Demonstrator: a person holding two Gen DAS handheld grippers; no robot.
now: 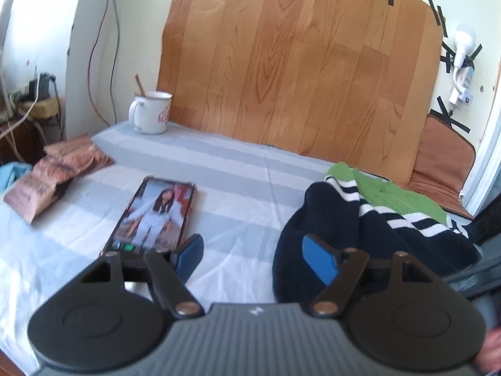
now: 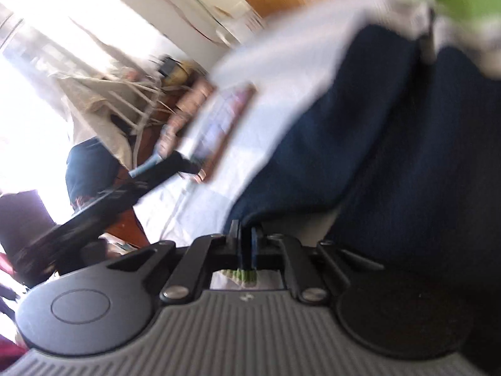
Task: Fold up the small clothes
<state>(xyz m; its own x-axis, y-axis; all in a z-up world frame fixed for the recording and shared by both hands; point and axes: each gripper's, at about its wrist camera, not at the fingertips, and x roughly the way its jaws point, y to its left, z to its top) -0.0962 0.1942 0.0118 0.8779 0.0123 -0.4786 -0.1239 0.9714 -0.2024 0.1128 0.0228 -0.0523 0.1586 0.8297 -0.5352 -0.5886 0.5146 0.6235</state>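
Bed (image 1: 238, 169): grey-and-white striped sheet, flat. Navy garment (image 1: 328, 219): soft knit, white stripes, green trim, heaped at 2 o'clock of the left tool (image 1: 250, 257), its long axis running toward 2 o'clock; nearer finger overlaps it. Left tool: released, wide. Right tool (image 2: 247, 244): clenched on the garment's green-trimmed edge. Phone (image 1: 156, 213): rigid, glossy, at 11 o'clock.

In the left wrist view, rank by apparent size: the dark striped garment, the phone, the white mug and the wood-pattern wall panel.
1. Wood-pattern wall panel, by far the largest.
2. Dark striped garment, though nearness to the camera inflates it.
3. Phone.
4. White mug, smallest; it sits farther back, so its true size against the phone is unsure.
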